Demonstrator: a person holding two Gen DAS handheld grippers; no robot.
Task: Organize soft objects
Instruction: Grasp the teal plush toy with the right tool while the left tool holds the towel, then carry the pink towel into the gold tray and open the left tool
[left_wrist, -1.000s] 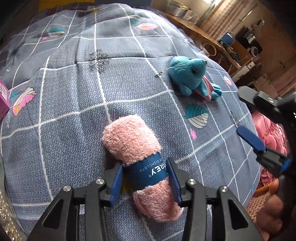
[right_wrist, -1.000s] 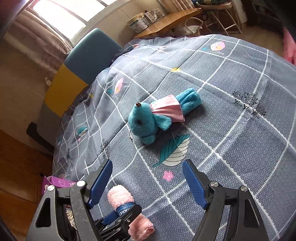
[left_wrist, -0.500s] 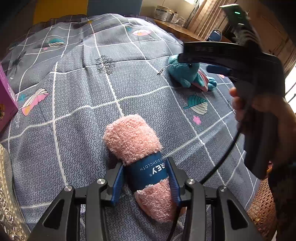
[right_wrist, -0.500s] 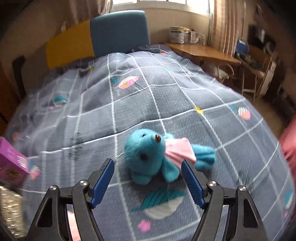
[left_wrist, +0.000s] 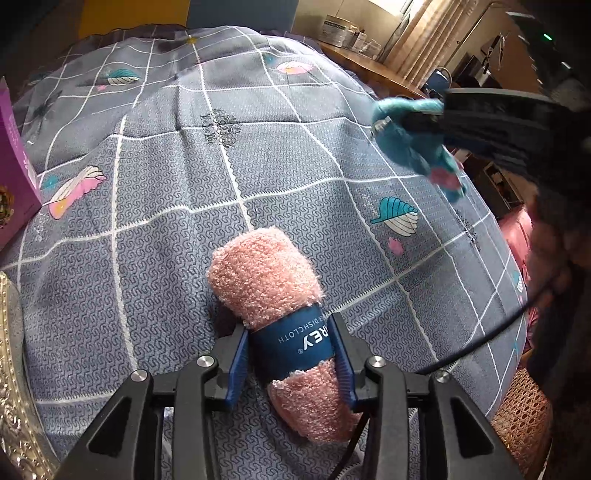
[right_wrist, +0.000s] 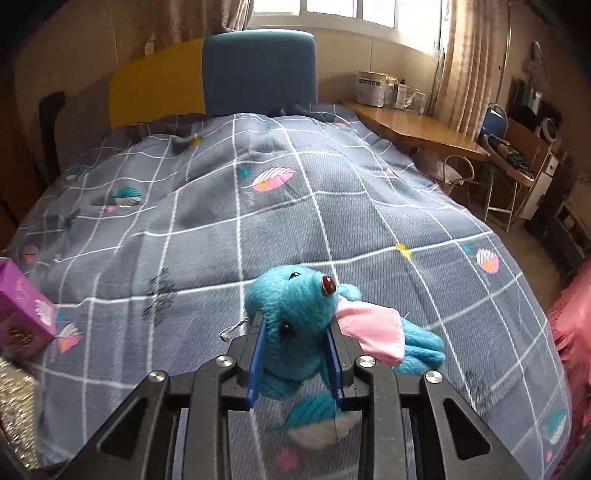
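Note:
My left gripper (left_wrist: 290, 354) is shut on a rolled pink dishcloth (left_wrist: 266, 280) at its blue paper band; the roll lies on the grey checked bedspread (left_wrist: 147, 184). My right gripper (right_wrist: 295, 354) is shut on the head of a teal plush toy (right_wrist: 295, 306) with a pink skirt, held just above the bedspread (right_wrist: 332, 206). In the left wrist view the teal plush toy (left_wrist: 413, 140) hangs from the right gripper at the upper right, off the bed surface.
A purple box (left_wrist: 14, 177) stands at the bed's left edge and also shows in the right wrist view (right_wrist: 22, 314). A glittery gold object (left_wrist: 11, 369) lies at the near left. A wooden desk (right_wrist: 413, 129) and chair stand beyond the bed's right side. A blue and yellow headboard (right_wrist: 258, 70) stands at the far end.
My right gripper swung over the plush toy, shut on its head and lifted it off the bedspread. My left gripper stays shut on the dishcloth, little moved.

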